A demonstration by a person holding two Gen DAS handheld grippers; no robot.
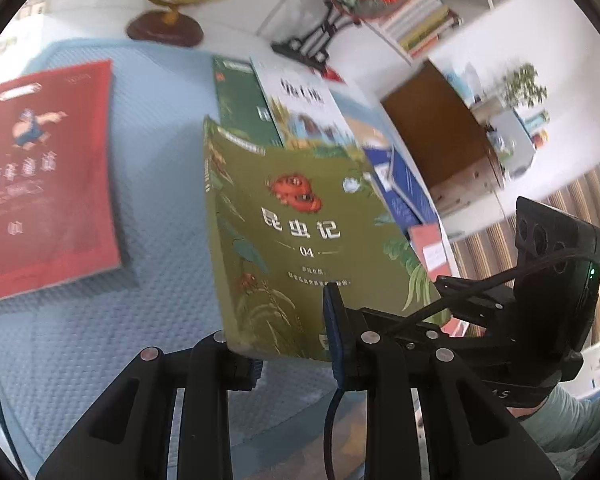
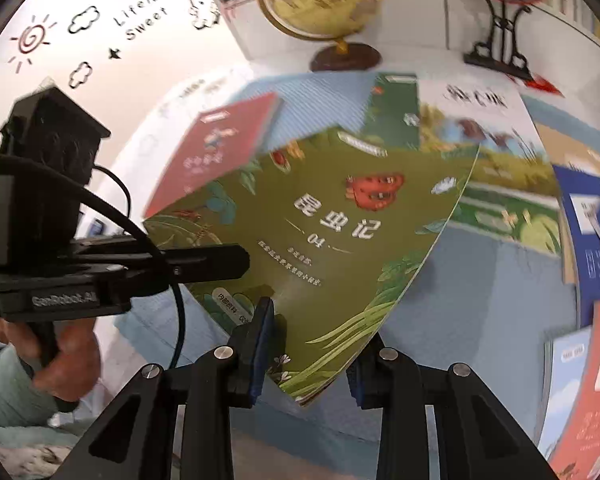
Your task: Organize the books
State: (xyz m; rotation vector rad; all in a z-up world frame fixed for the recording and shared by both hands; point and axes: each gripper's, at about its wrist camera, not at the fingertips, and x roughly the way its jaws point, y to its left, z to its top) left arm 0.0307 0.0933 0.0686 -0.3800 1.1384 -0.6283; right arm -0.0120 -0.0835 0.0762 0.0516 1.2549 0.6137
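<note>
Now both my grippers clamp the olive-green book: left gripper and right gripper each nipped nearly closed on its lower edge, holding it tilted above the blue mat; next, I judge, carry it level to a pile like the red book

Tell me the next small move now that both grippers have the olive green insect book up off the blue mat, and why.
Probably carry the olive green book over to the red book and lay it on top. The left gripper and right gripper both pinch its lower edge, it hangs tilted above the blue mat, and the red book lies flat with nothing on it.
</note>
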